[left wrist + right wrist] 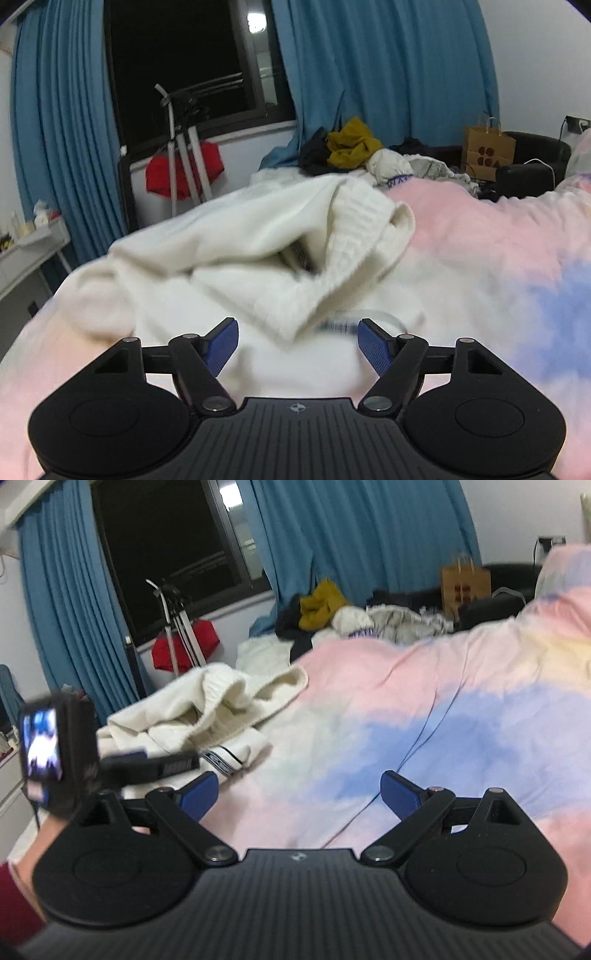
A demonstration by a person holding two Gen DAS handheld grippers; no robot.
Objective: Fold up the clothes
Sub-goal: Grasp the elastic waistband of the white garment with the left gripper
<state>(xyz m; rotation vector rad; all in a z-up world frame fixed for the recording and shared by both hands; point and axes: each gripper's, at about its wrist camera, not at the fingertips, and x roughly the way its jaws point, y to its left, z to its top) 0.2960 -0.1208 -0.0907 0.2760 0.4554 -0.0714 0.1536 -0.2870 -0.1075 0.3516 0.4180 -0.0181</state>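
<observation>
left wrist: fingers (297, 341) wide apart, empty, over cream sweater (258, 251); clothes pile (354, 151) behind; right gripper (299, 794) same.

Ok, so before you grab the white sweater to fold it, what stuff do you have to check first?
1. Left gripper open, nothing between its fingers: ok.
2. Right gripper open, nothing held: ok.
3. White sweater within the left gripper's line: ok.
4. Sweater lying flat: not ok, it is bunched up.
5. Right gripper over the sweater: not ok, it is over bare bedspread.
6. Where the sleeves are: cannot tell, picture blurred.
</observation>
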